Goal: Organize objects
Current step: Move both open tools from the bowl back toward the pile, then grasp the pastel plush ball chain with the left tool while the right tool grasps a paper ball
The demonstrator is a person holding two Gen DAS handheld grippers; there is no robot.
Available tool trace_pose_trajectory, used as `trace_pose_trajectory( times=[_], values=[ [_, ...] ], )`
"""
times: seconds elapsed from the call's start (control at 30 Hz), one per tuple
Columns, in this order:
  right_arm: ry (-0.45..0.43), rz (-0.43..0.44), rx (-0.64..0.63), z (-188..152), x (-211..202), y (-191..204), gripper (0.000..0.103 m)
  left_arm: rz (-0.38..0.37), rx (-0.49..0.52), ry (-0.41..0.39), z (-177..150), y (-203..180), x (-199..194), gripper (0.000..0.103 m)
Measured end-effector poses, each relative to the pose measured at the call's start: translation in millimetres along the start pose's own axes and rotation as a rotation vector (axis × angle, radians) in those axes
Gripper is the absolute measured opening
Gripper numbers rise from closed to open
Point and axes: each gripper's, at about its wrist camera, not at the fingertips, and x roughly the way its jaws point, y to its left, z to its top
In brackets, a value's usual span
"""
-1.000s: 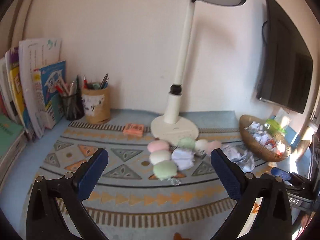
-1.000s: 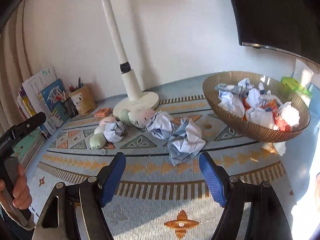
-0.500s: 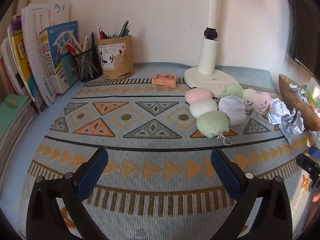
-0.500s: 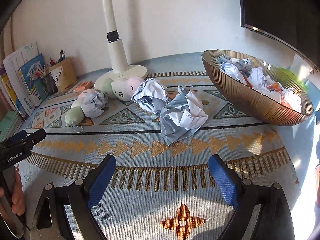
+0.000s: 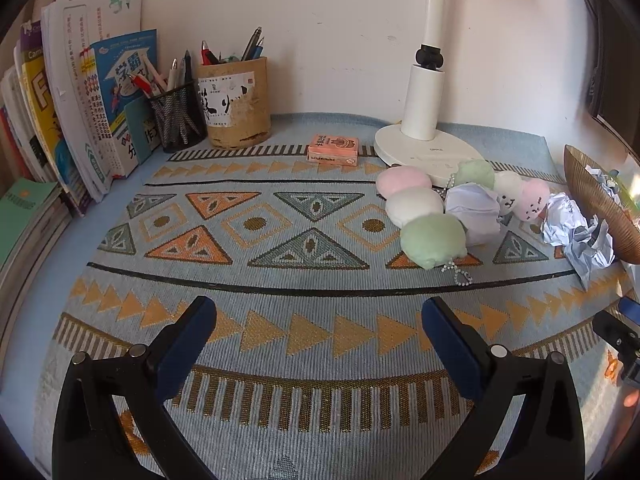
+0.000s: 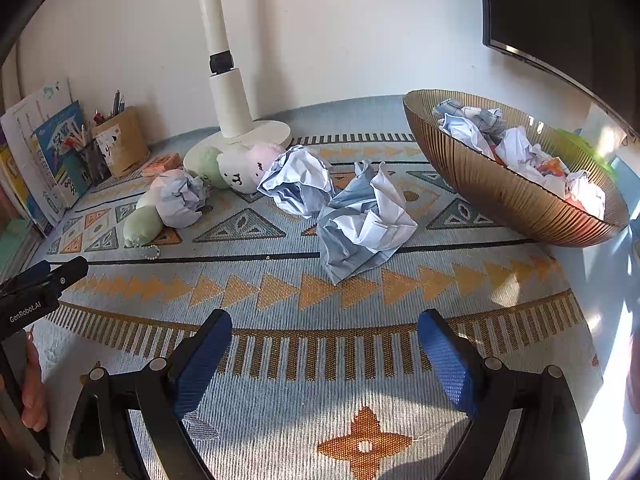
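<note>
While upright, crumpled paper [image 6: 362, 226] peak points up.

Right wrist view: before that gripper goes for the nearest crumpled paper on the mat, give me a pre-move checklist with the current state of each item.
1. Right gripper open and empty: ok.
2. Nearest crumpled paper lies loose ahead of the gripper, nothing on top: ok.
3. Path over the mat to it unobstructed: ok.
4. Bowl upright, room for more paper: ok, though already partly filled.
5. Left gripper open, empty, off to the side of the path: ok.
6. Second crumpled paper separate from the target: cannot tell, their edges look very close.
</note>
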Motion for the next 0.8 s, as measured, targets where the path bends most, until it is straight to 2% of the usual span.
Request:
trace_pose_trajectory(
  times=[0.43, 0.53, 0.57, 0.6, 0.67, 0.7, 0.73, 0.8],
  values=[
    [0.005, 0.0, 0.002, 0.3, 1.1, -1.2, 0.093, 0.002, 0.001, 0.006, 0.2, 1.0, 1.2, 0.102],
    [-0.018, 0.004, 0.0, 1.3, -6.0, -0.5, 0.093, 0.0, 0.005, 0.007, 0.2, 0.0, 1.2, 0.102],
    [-0.01, 0.052, 0.013, 4.1, -9.5, -0.8, 0.093, 0.002, 0.014, 0.01, 0.4, -2.1, 1.6, 0.102],
    [0.009, 0.143, 0.054, 7.9, -12.6, -2.2, 0.093, -0.004, 0.037, 0.019, 1.8, -5.3, 2.6, 0.102],
    [0.041, 0.331, 0.137, 20.2, -17.8, 0.0, 0.093, -0.048, 0.124, 0.048, 8.9, -14.8, 4.5, 0.102],
    [0.052, 0.391, 0.157, 28.7, -19.1, 4.5, 0.093, -0.068, 0.172, 0.053, 14.4, -20.3, 4.2, 0.102],
    [0.06, 0.425, 0.167, 38.1, -17.8, 10.7, 0.093, -0.087, 0.199, 0.048, 20.8, -24.1, 3.5, 0.102],
    [0.087, 0.438, 0.183, 55.5, -6.8, 25.7, 0.093, -0.169, 0.225, 0.053, 31.3, -30.3, 6.8, 0.102]
  ],
)
